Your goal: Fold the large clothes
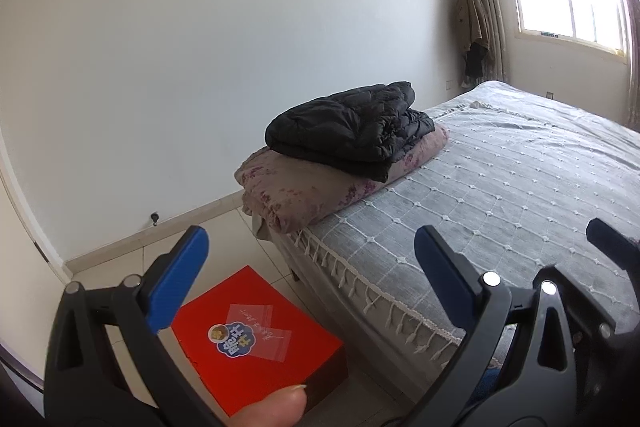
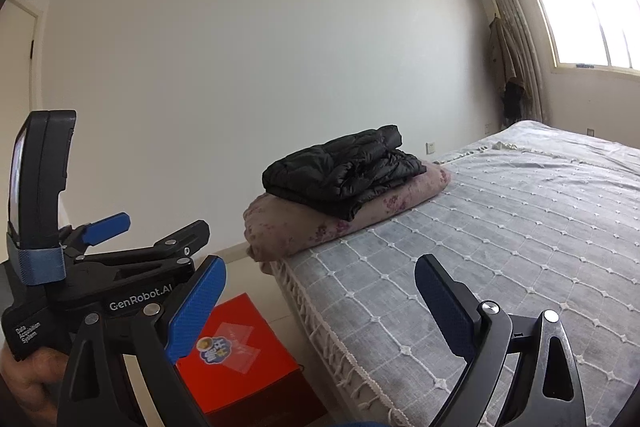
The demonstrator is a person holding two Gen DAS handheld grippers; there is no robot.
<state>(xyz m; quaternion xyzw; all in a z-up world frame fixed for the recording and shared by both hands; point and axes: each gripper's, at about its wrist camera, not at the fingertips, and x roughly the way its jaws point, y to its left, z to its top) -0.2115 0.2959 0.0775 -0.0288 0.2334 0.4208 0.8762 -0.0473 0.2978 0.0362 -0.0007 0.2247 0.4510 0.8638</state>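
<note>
On the grey tufted bedspread (image 1: 500,195), atop a floral quilt (image 1: 304,195), sits the black puffy jacket (image 1: 348,125); both my tongs, left (image 1: 312,277) and right (image 2: 320,301), gape empty, so I should pinch its edges evenly

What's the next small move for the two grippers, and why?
Probably bring both forward over the bed toward the folded black puffer jacket atop the floral quilt: left gripper and right gripper are open, empty and well short of it.
</note>
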